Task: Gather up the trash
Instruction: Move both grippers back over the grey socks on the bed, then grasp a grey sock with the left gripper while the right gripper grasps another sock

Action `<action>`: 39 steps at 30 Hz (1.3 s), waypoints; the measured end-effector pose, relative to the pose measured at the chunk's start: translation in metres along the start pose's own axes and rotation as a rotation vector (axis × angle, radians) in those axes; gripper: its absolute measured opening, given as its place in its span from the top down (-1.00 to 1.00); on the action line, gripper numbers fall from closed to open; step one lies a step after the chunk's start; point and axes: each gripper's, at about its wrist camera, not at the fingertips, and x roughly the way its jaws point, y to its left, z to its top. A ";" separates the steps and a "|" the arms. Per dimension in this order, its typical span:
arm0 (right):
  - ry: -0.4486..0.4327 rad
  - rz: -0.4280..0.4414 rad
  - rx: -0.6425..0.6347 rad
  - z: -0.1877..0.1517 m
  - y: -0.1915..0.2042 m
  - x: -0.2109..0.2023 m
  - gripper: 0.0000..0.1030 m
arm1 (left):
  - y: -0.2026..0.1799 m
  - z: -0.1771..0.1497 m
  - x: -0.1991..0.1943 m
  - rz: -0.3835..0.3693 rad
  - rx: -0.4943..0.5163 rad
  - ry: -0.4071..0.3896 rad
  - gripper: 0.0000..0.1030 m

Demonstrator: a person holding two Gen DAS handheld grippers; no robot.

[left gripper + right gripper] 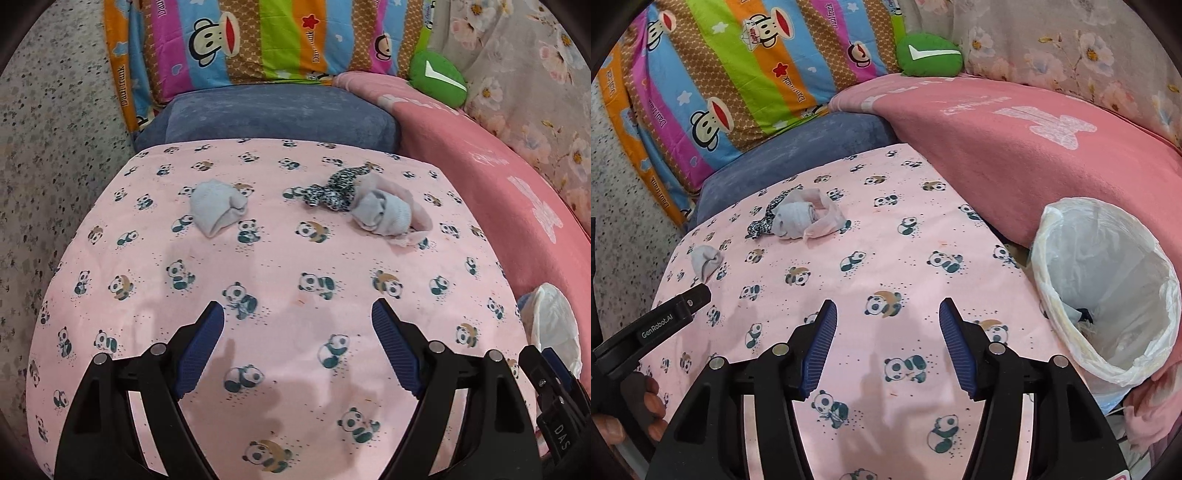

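Trash here means the cloth scraps on the panda sheet (280, 280), and the lined bin (1108, 295) is the landmark: a lone grey bundle (218, 206) lies farthest from the bin, while a second grey bundle (384, 214), wrapped in a pale pink strip (417, 218) and touching a leopard-print piece (332, 188), sits nearer the bin but well apart from it. The left gripper (297, 343) and the right gripper (886, 343) both hang over bare sheet with jaws released and nothing between them. I judge the tangled cluster the main risk: a pinch on one piece may drag or shed the others, and soft cloth can slip before reaching the bin. The bin leans against the pink blanket (1015, 147), so a nudge could tip it. Only the right wrist view shows the bin's open mouth and scraps already inside it; the left view catches just its edge.
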 end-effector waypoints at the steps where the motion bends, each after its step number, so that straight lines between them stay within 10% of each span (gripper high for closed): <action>1: 0.000 0.005 -0.006 0.001 0.005 0.001 -0.10 | 0.009 0.002 0.002 0.007 -0.013 0.001 -0.52; 31: 0.057 0.078 -0.117 0.082 0.117 0.130 -0.24 | 0.096 0.095 0.104 0.020 -0.160 0.075 -0.66; 39: 0.093 0.078 -0.092 0.090 0.118 0.164 -0.26 | 0.098 0.095 0.130 -0.035 -0.172 0.132 -0.16</action>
